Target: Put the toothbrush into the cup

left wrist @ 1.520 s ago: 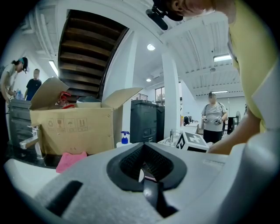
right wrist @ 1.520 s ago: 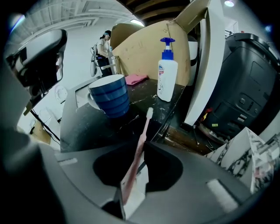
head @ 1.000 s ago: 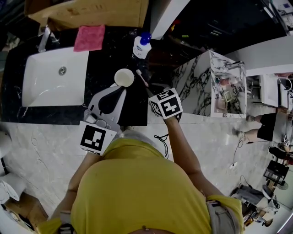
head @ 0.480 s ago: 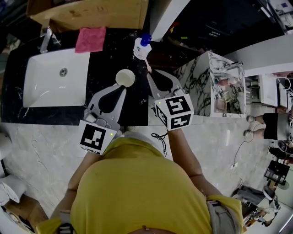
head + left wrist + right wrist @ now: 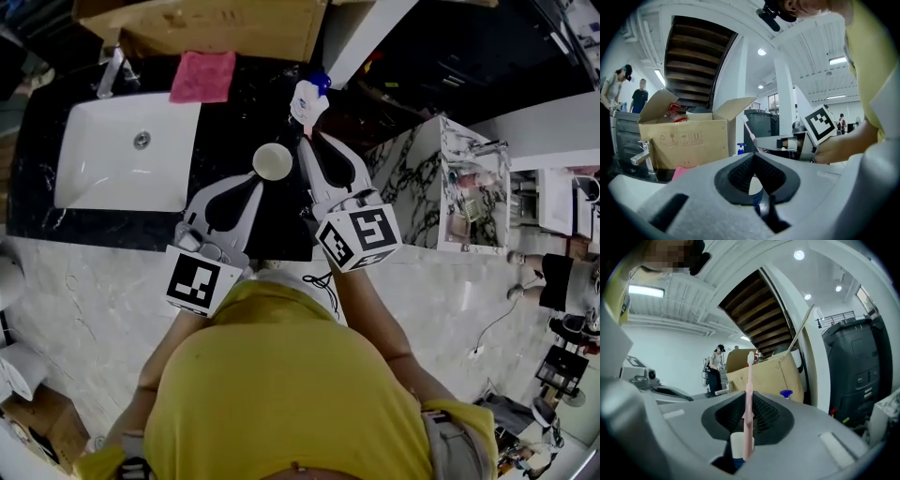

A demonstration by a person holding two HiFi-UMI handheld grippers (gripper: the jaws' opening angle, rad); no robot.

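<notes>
A pink toothbrush stands upright between the jaws of my right gripper, which is shut on its handle, bristle end up. In the head view my right gripper is held level just right of the round white cup on the black counter. The cup shows low behind the brush. My left gripper points at the cup from the near side, its jaw tips together and nothing in them. In the left gripper view, the toothbrush rises from the right gripper beyond my left gripper.
A white bottle with a blue cap stands just beyond the right gripper's tips. The white sink with its faucet lies at left, a pink cloth and a cardboard box behind. A marble cabinet stands at right.
My right gripper has risen and tipped from pointing down at the counter to level, taking the toothbrush up with it. The left gripper and the cup have stayed put.
</notes>
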